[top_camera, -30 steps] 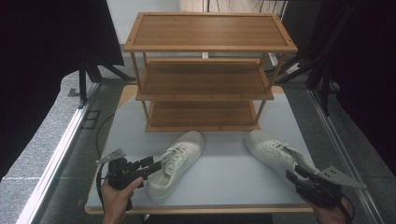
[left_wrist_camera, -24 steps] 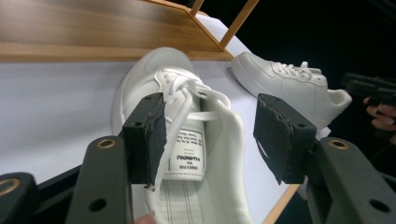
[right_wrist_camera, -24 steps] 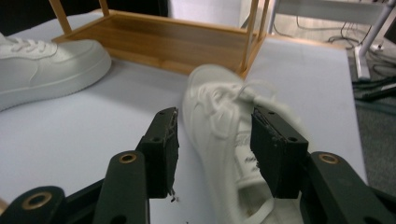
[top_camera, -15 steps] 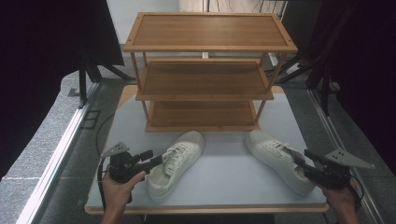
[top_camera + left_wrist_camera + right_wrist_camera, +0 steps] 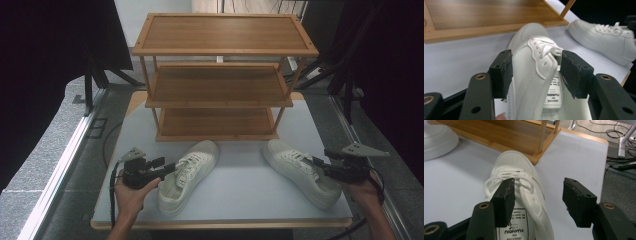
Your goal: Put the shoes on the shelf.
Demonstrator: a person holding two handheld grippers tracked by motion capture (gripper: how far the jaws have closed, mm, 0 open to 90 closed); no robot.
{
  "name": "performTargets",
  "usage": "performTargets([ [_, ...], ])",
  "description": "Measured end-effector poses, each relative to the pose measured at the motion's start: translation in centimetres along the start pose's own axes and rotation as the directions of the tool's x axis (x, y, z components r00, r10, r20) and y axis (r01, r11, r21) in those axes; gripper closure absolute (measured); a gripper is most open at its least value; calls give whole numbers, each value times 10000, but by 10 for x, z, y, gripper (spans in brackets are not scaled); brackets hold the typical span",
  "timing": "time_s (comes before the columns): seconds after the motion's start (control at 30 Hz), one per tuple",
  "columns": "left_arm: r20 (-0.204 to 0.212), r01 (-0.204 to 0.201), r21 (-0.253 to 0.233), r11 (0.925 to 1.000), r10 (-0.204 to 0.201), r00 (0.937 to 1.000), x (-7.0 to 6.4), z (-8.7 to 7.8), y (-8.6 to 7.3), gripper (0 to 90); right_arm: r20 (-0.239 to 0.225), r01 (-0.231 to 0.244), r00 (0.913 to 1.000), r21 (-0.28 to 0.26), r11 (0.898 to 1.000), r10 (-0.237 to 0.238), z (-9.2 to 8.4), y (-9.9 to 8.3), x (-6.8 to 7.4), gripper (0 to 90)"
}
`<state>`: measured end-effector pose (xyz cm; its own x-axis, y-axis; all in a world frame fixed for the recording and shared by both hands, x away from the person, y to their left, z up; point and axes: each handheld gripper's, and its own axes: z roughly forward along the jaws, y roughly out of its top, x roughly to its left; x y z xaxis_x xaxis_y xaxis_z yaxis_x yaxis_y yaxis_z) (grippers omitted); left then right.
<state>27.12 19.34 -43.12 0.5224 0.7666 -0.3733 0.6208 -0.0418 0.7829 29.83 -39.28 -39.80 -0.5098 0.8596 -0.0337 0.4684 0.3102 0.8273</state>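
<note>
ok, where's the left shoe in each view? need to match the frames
High view: left shoe lies lower centre-left on the table, toe toward the rack, heel by the left tool.
Left gripper view: centre, its collar between the open jaws.
Right gripper view: top-left corner, a rounded white part beside the rack.
Shared landmark: the rack's bottom shelf, just past the toe.

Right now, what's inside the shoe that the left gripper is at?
Inside the left shoe a printed tongue label and pale lining show; the toe end is hidden under the laces.
</note>
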Motion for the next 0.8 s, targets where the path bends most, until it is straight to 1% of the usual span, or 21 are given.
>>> performTargets([
  [0.03,-65,-118,155,9998,119,9999,-1,4,-1,435,-45,23,10000,149,9999,-22,4,-1,-2,430],
  [0.1,-66,-181,215,9996,183,9998,-2,6,-1,435,-79,113,9999,255,9996,-111,8,-2,-3,427],
  [0.13,-181,-342,360,9988,349,9992,-4,9,-1,435,-174,232,9996,368,9991,-226,11,-4,-4,425],
  [0.17,-181,-342,360,9988,349,9992,-4,9,-1,435,-174,232,9996,368,9991,-226,11,-4,-4,425],
  [0.2,-263,-542,539,9971,557,9981,-4,14,0,437,-204,496,9986,619,9969,-484,16,-6,-4,421],
  [0.23,-322,-643,619,9960,664,9973,-4,16,0,439,-251,604,9980,742,9954,-587,19,-7,-4,421],
  [0.27,-384,-738,684,9949,765,9963,-4,19,1,440,-334,766,9967,972,9923,-736,22,-7,-4,420],
  [0.3,-384,-738,684,9949,765,9963,-4,19,1,439,-346,941,9953,1110,9894,-908,24,-6,-3,420],
  [0.33,-354,-760,793,9939,790,9962,-4,23,2,439,-305,1025,9946,1127,9883,-997,25,-5,-4,421],
  [0.4,-371,-796,863,9931,830,9959,-4,26,2,442,-320,1084,9939,1124,9877,-1055,26,-4,-5,422],
  [0.47,-442,-866,1039,9908,916,9948,-6,32,3,454,-531,1231,9917,1234,9847,-1173,31,-2,-9,426],
  [0.5,-442,-866,1039,9908,916,9948,-6,32,3,456,-531,1231,9917,1234,9847,-1173,31,-2,-9,426],
  [0.53,-464,-936,1162,9888,995,9940,-6,34,2,457,-792,1326,9892,1289,9828,-1231,35,-2,-12,429],
  [0.57,-472,-998,1278,9868,1066,9932,-5,38,1,460,-853,1364,9883,1282,9823,-1261,37,-3,-13,434],
  [0.63,-517,-1065,1415,9842,1148,9920,-5,41,1,470,-1072,1464,9853,1285,9808,-1330,39,-3,-15,445],
  [0.67,-641,-1150,1531,9815,1260,9900,-6,42,0,479,-1135,1533,9837,1236,9804,-1395,41,-4,-15,454],
  [0.7,-752,-1248,1650,9784,1387,9875,-7,44,-1,489,-1172,1636,9819,1260,9785,-1491,42,-5,-15,463],
  [0.73,-789,-1316,1635,9777,1459,9861,-8,45,-1,495,-1116,1778,9802,1330,9750,-1635,45,-6,-14,473],
  [0.77,-789,-1316,1635,9777,1459,9861,-8,45,-1,502,-1116,1778,9802,1330,9750,-1635,45,-6,-14,473],
  [0.8,-815,-1313,1621,9780,1459,9859,-8,45,-1,502,-998,1908,9790,1446,9709,-1775,47,-7,-14,491],
])
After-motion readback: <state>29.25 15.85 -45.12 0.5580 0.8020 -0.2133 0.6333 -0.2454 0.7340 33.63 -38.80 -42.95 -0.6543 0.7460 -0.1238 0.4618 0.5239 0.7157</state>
